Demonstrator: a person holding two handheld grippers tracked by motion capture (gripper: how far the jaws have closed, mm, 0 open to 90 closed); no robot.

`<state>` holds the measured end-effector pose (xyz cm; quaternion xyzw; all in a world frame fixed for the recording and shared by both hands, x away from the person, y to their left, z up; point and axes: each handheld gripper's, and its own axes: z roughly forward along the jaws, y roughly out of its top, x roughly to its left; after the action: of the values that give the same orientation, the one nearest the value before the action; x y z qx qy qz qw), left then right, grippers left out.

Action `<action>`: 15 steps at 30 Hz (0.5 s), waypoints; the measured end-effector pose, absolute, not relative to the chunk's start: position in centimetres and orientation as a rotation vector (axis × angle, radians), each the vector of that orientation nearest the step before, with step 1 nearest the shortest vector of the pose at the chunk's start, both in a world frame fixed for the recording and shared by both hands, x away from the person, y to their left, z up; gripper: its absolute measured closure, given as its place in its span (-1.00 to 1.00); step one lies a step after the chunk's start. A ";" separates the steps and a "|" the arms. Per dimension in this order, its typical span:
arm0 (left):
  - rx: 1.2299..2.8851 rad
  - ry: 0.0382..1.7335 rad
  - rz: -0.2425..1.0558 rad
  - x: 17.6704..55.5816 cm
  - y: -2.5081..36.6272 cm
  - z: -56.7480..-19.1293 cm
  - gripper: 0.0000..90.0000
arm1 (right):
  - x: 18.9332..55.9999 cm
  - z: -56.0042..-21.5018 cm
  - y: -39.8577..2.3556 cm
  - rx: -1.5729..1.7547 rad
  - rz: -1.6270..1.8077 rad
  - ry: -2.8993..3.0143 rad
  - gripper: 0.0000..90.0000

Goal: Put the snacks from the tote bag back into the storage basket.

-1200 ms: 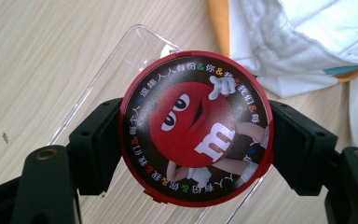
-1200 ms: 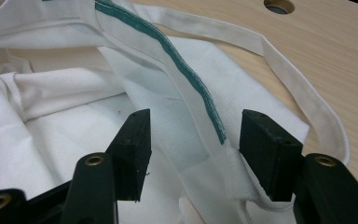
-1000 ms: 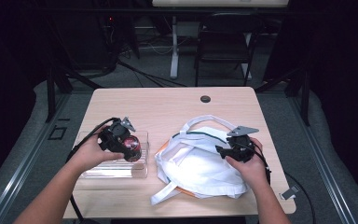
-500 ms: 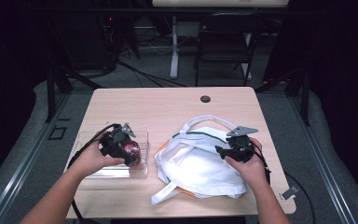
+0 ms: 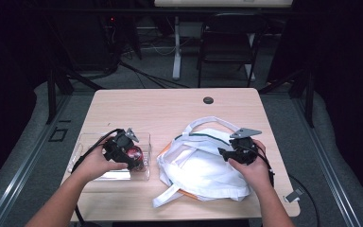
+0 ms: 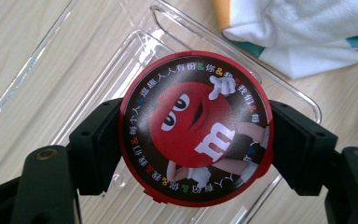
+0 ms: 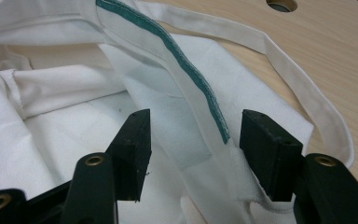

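Observation:
My left gripper (image 5: 128,152) is shut on a round red candy tin (image 5: 133,153) and holds it just over a clear plastic tray (image 5: 146,140) on the left of the table. In the left gripper view the tin's lid (image 6: 196,126) shows a red cartoon character, clamped at its sides between the jaws of the left gripper (image 6: 193,140), with the tray (image 6: 135,51) beneath. A white cloth bag (image 5: 198,165) lies at the right. My right gripper (image 5: 227,152) rests on it, open. The bag's green-trimmed rim (image 7: 191,88) passes between the jaws of the right gripper (image 7: 193,140).
A cable grommet (image 5: 208,100) sits in the wooden table near its far edge. A folding chair (image 5: 229,42) stands beyond the table. A small grey tag (image 5: 294,195) lies at the front right corner. The bag's strap (image 7: 307,98) loops over bare wood.
My left gripper with the tin has moved slightly toward the table's near edge, lower over the tray. The right gripper has stayed on the bag.

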<state>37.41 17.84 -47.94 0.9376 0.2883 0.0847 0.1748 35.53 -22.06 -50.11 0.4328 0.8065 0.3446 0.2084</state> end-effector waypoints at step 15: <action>2.667 0.808 0.219 37.6 17.6 -49.0 -0.43 | 35.5 -50.1 -22.0 1.206 0.962 2.245 -0.03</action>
<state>37.56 17.58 -49.04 0.9398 0.2849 0.0772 0.1721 35.53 -22.03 -50.13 0.4331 0.8063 0.3455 0.2072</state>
